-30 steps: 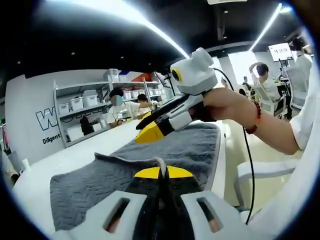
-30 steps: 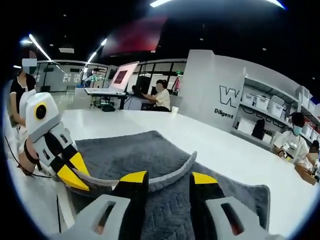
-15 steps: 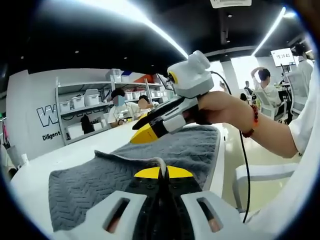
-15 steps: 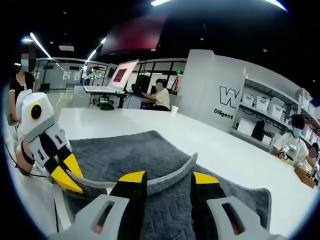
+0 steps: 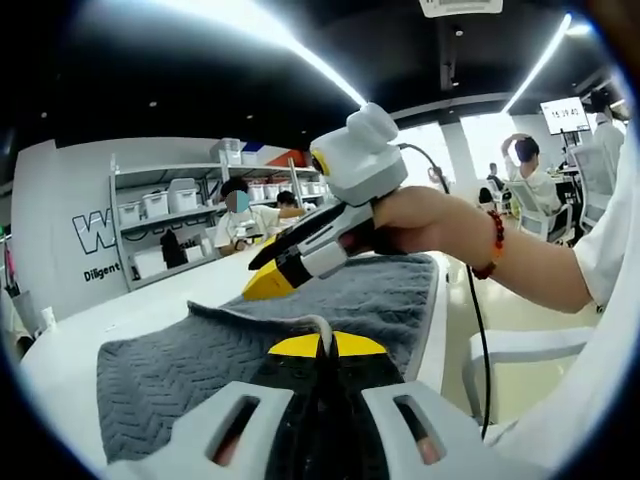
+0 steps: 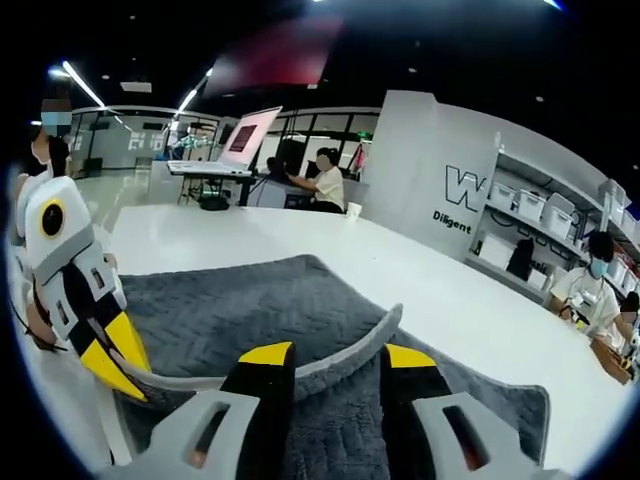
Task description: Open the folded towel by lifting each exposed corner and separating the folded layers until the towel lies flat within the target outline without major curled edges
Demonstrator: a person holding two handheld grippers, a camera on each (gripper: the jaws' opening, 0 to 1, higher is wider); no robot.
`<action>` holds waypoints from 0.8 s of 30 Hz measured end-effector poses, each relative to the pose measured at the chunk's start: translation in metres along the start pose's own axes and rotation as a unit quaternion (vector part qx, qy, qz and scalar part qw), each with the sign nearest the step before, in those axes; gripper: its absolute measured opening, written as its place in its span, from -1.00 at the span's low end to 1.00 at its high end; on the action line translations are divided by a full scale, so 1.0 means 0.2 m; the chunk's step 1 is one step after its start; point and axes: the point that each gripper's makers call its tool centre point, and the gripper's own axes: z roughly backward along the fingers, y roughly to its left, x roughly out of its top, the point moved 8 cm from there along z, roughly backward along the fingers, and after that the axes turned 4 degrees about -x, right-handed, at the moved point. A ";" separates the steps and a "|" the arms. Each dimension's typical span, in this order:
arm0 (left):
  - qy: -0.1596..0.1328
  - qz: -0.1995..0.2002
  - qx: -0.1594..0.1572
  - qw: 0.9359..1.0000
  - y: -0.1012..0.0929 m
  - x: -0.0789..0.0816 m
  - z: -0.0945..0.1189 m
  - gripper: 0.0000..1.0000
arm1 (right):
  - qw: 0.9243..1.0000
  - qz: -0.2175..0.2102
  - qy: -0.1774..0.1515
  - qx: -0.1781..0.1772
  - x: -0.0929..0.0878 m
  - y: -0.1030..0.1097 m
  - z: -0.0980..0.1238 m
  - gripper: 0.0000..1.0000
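Pinching the grey towel (image 5: pixel 190 365) edge, left gripper (image 5: pixel 320 345) jaws are closed | right gripper (image 6: pixel 325 362) jaws apart, a raised towel fold lying between them | white table (image 6: pixel 420 290) underneath

Towel (image 5: pixel 200 355) lay spread on the table (image 6: pixel 300 240). Left gripper (image 5: pixel 320 345) stood at its near edge, a fold of the edge between its jaws. Right gripper (image 5: pixel 262 285) hung above the towel's middle. Shelving (image 5: pixel 170 225) stood behind the table, people seated before it.
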 end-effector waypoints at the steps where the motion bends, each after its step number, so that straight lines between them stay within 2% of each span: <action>1: 0.000 0.001 -0.001 1.000 0.00 0.00 0.00 -0.99 | 1.000 0.000 0.000 0.001 0.00 0.01 0.00 -0.41; 8: -0.001 0.002 -0.002 1.000 -0.01 0.00 0.00 -0.99 | 1.000 0.000 0.013 0.009 -0.01 0.00 -0.05 -0.42; 13: -0.002 0.004 -0.005 1.000 -0.01 0.00 0.00 -0.99 | 0.999 -0.034 0.008 0.020 -0.02 -0.01 -0.09 -0.42; 24: -0.001 0.003 -0.009 1.000 -0.02 -0.01 -0.01 -0.99 | 0.999 -0.028 0.026 0.018 -0.03 0.00 -0.16 -0.42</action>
